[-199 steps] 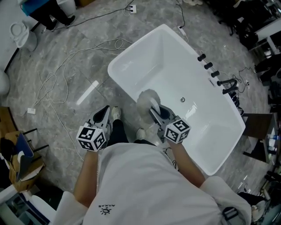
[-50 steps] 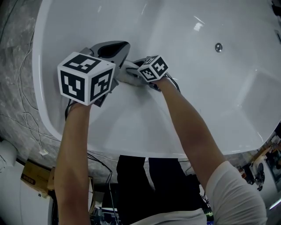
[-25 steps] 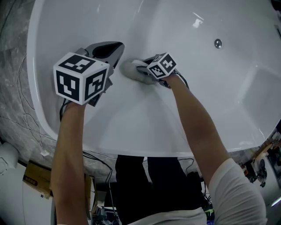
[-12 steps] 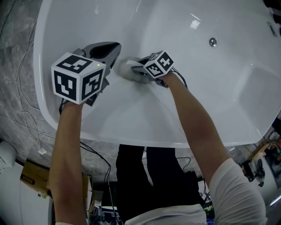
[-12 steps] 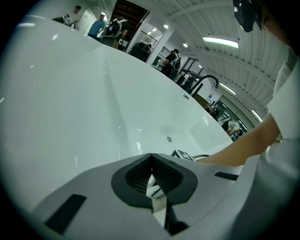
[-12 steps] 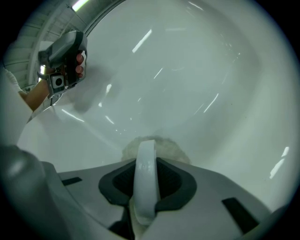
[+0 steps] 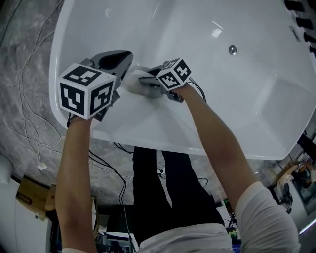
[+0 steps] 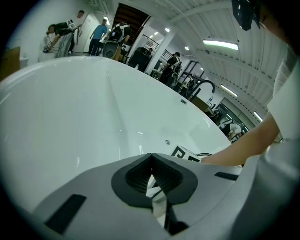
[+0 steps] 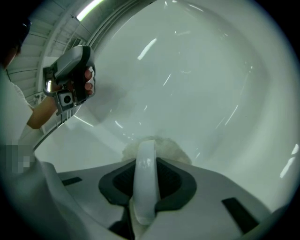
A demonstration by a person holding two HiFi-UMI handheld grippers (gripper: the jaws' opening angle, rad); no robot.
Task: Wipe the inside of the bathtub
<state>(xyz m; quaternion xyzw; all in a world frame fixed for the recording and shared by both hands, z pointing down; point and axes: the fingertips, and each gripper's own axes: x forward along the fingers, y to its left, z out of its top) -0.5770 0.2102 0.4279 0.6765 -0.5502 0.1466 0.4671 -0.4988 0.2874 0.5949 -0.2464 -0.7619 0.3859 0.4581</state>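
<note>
The white bathtub (image 7: 256,106) fills the head view, with its drain (image 7: 232,49) at the upper right. My right gripper (image 7: 149,80) is shut on the white handle (image 9: 144,173) of a brush. The brush's fluffy pale pad (image 7: 134,82) presses against the tub's inner wall near the left end and shows past the jaws (image 9: 161,144). My left gripper (image 7: 127,58) hovers just left of the pad, over the tub's inside. Its jaws are shut with nothing between them (image 8: 151,161).
Dark tap fittings (image 7: 302,9) line the tub's far rim at the top right. Loose cables (image 7: 30,106) lie on the grey marble floor left of the tub. The person's legs (image 7: 158,173) stand against the near rim. People (image 8: 98,33) stand far off in the room.
Eight seconds ago I stood beside the tub with the brush over its rim. Now I lean in. Over the last second the brush slid a little left along the inner wall.
</note>
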